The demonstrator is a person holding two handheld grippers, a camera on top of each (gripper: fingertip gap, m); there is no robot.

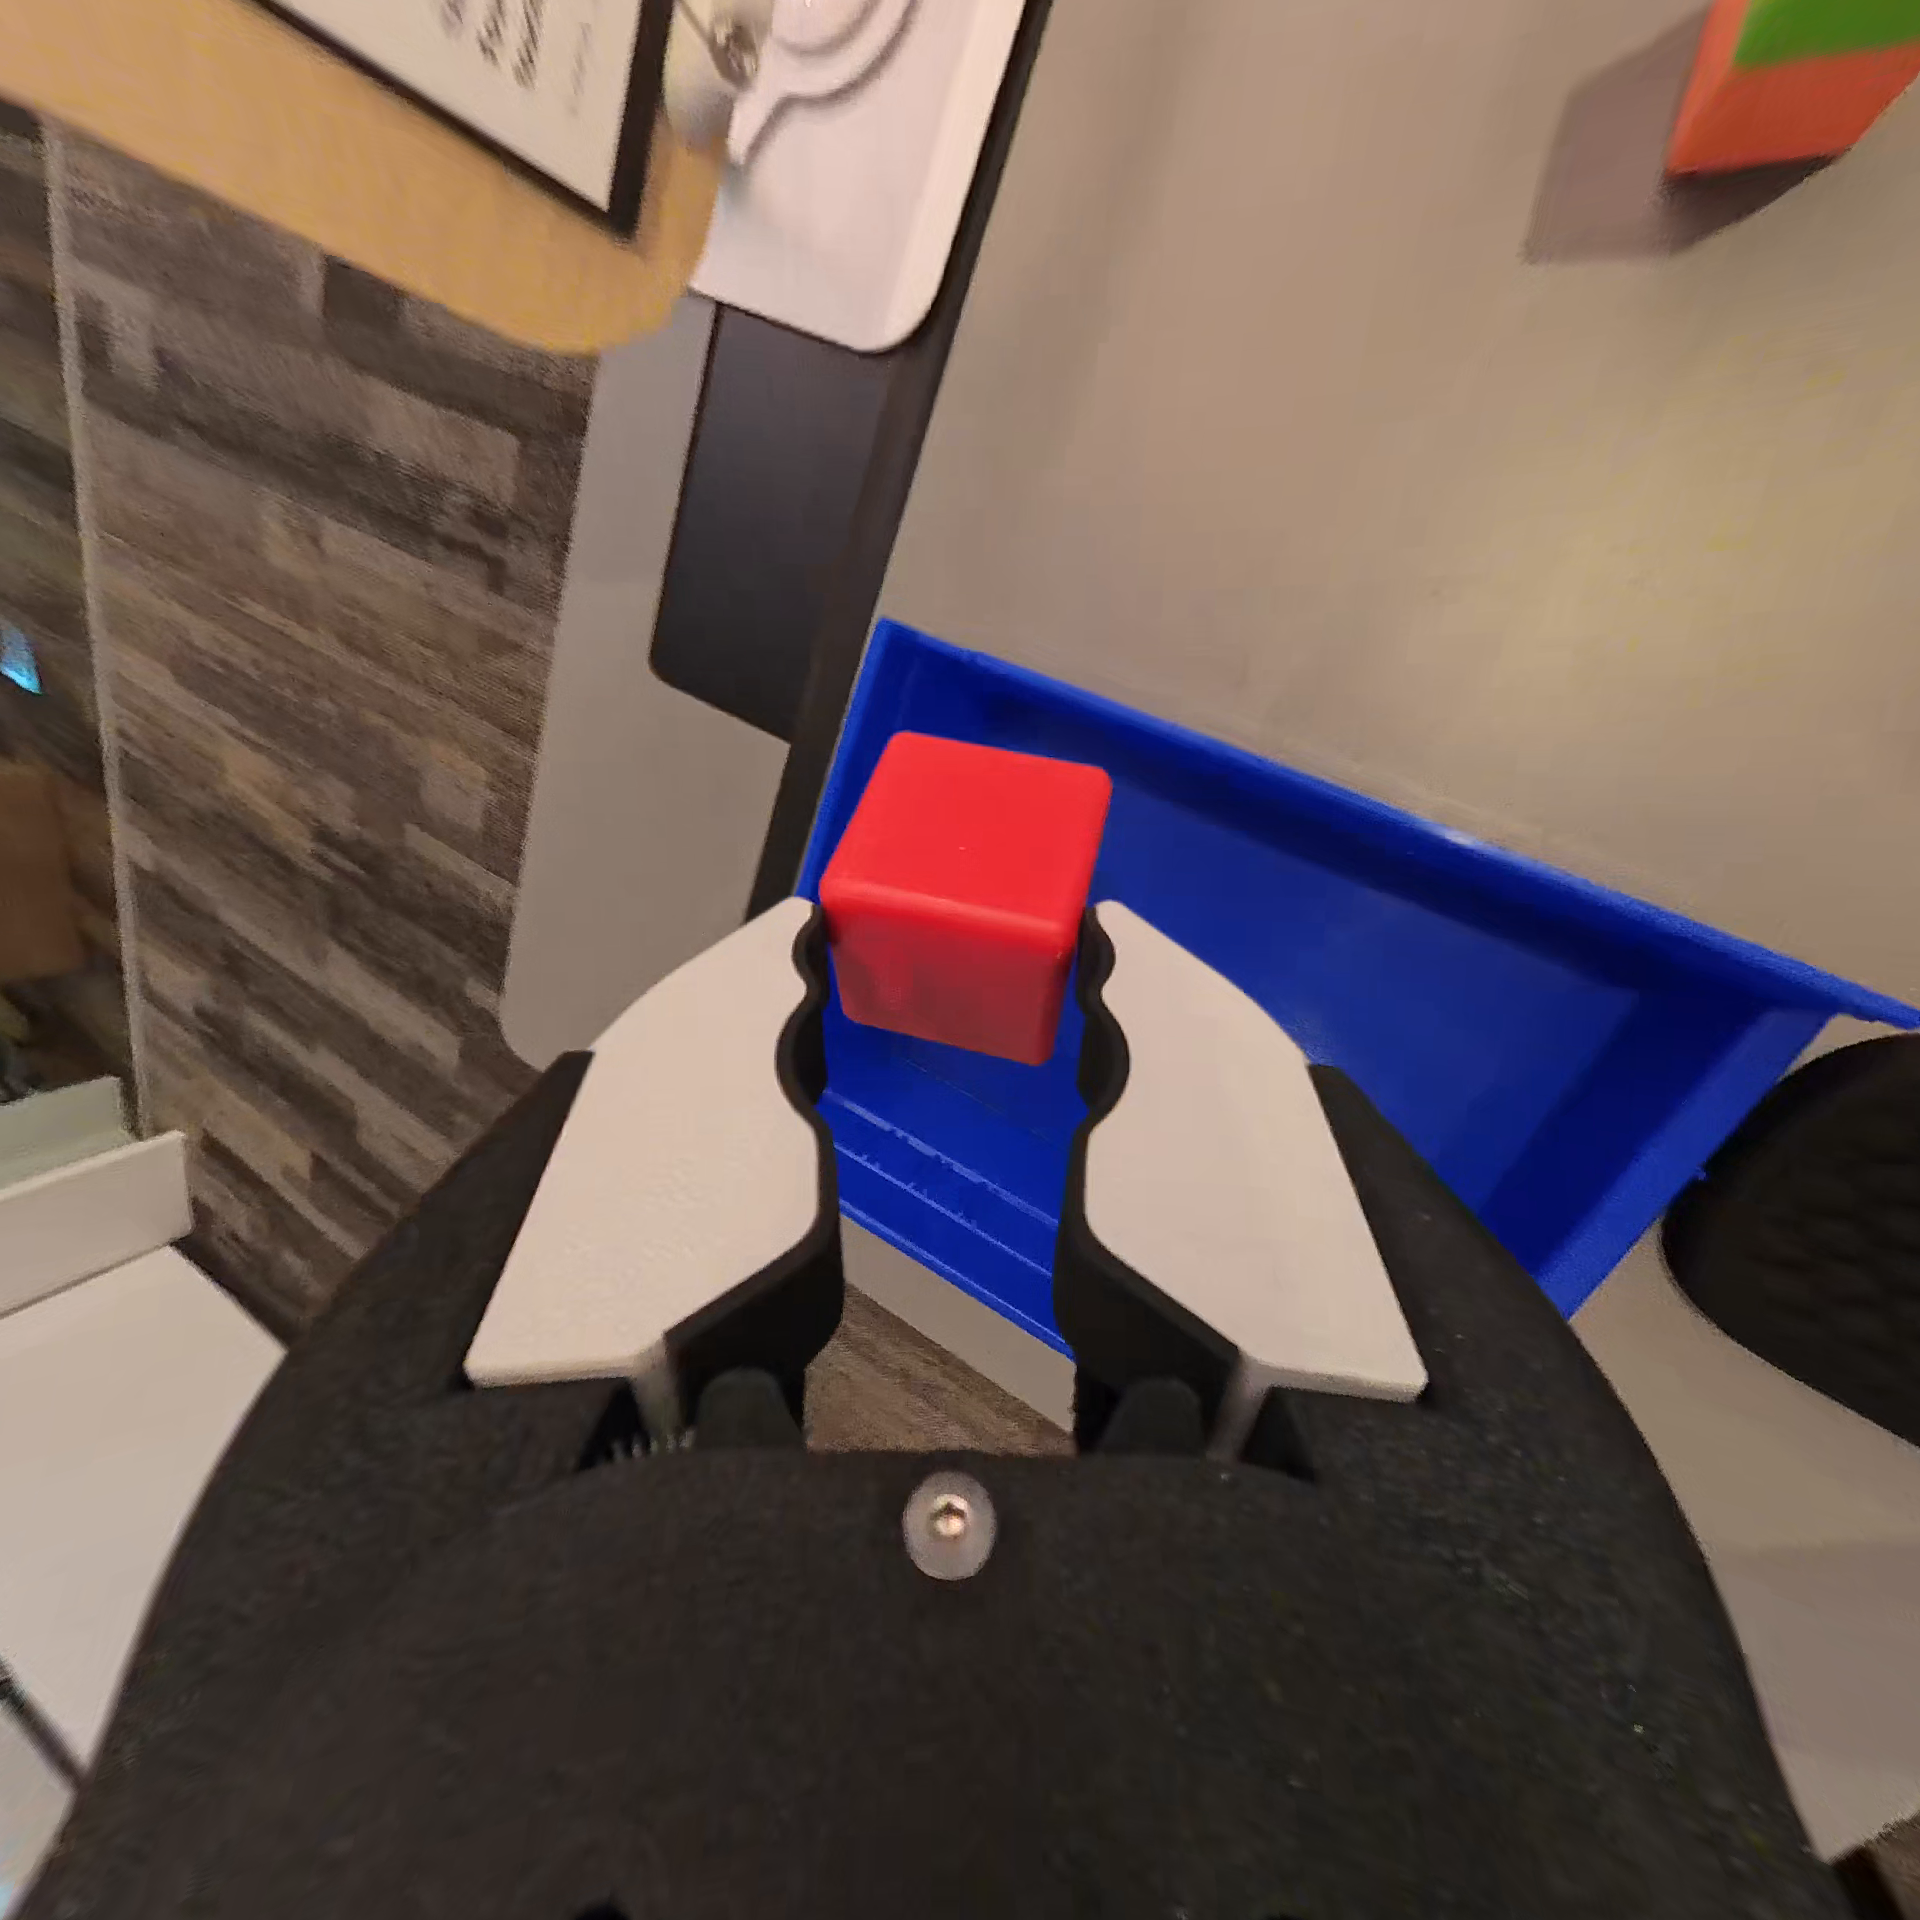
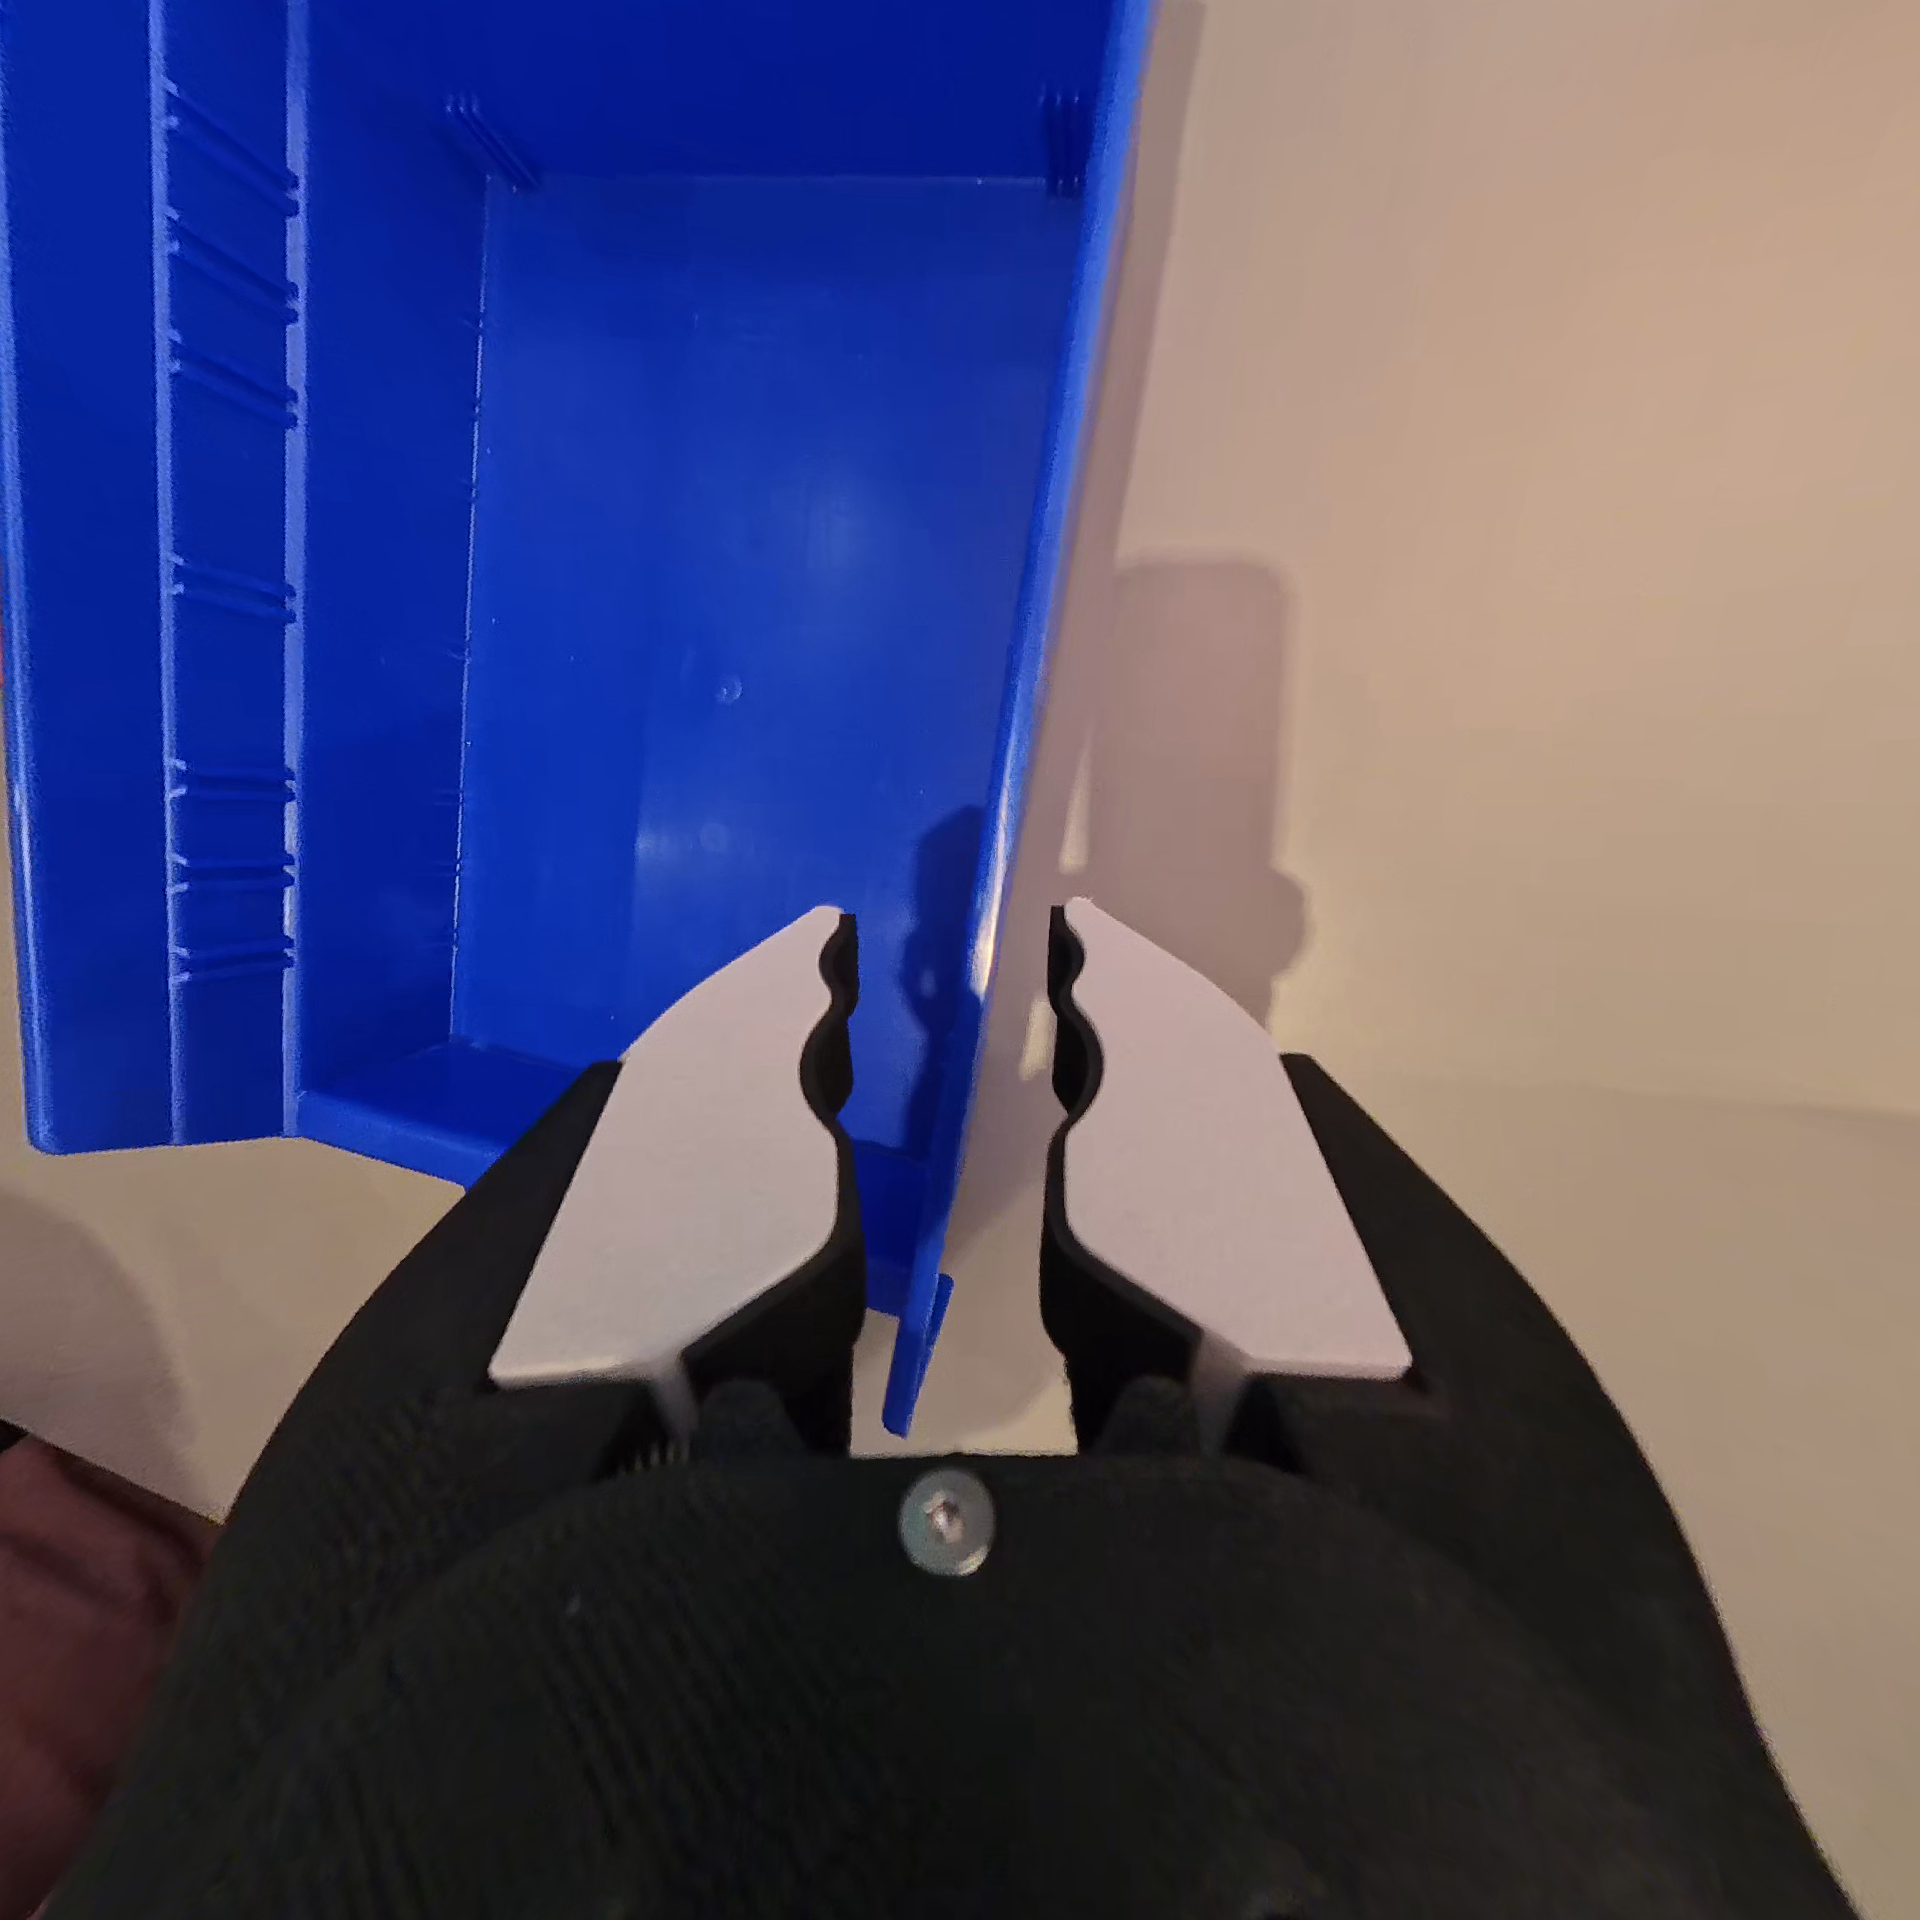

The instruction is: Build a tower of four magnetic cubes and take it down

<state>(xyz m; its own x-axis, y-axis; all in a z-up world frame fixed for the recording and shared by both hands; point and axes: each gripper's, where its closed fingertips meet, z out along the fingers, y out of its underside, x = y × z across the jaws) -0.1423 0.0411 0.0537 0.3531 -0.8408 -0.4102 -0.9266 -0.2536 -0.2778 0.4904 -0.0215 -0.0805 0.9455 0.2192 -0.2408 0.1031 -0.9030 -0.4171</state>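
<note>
Left gripper (image 1: 951, 935) first: its two white fingers with black wavy pads are drawn in on a single red cube (image 1: 961, 894), one pad pressed to each side of it. The grip sits low on the cube, so most of the red block stands proud of the fingertips. That cube hangs above the near corner of a blue bin (image 1: 1351, 997), which lies on a pale tabletop (image 1: 1403, 468). Whether the cube is clear of the bin floor or resting on it cannot be told from this angle.

Over to the right gripper (image 2: 954, 925): its jaws stand parted, with a moderate gap between the tips, and the bin's thin right-hand wall (image 2: 1023, 727) runs up through that gap. The wall sits closer to the right pad, yet a sliver of space shows on both sides, so nothing is clamped here. This gripper is loose, straddling the wall without gripping it.

Counting now. One red cube in the left wrist view. At that view's top right corner, a blurred stack (image 1: 1797, 83) shows an orange block with a green one above it, well apart from the bin. One blue bin, its interior bare in the right wrist view. Two grippers. At the far right edge of the left wrist view, a dark rounded shape (image 1: 1808, 1247) touches the bin's end.
</note>
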